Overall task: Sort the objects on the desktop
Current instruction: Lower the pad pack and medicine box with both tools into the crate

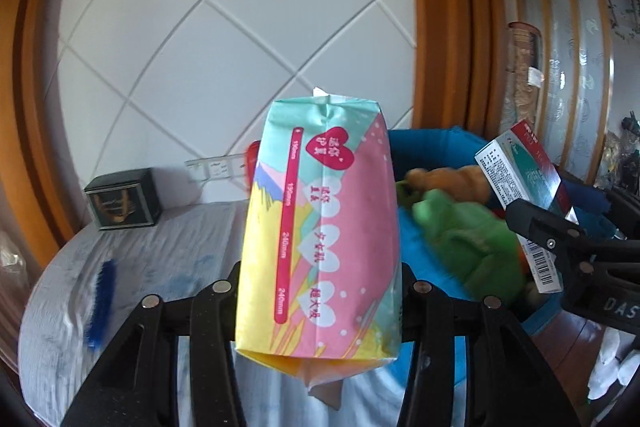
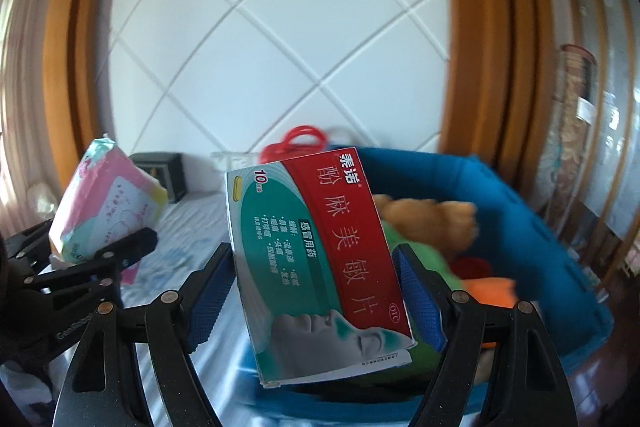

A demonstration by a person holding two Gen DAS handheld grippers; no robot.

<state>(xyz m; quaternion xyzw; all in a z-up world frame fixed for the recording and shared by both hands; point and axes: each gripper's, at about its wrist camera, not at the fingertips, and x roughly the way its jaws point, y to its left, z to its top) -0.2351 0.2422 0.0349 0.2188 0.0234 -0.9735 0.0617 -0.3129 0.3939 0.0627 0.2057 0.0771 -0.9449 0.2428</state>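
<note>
My left gripper (image 1: 320,291) is shut on a pink, teal and yellow soft pack (image 1: 320,227), held upright above the table. It also shows in the right wrist view (image 2: 108,199), at the left. My right gripper (image 2: 316,275) is shut on a red, green and white medicine box (image 2: 320,267), held over the blue fabric basket (image 2: 520,219). The box also shows in the left wrist view (image 1: 524,191), at the right. The basket (image 1: 432,143) holds a green plush toy (image 1: 468,243) and an orange-brown plush toy (image 2: 432,219).
A table with a white patterned cloth (image 1: 168,251) lies below. On it are a dark box (image 1: 122,199) at the back left and a blue brush (image 1: 102,299). A red item (image 2: 300,143) sits behind the basket. A white quilted wall panel with wooden frames stands behind.
</note>
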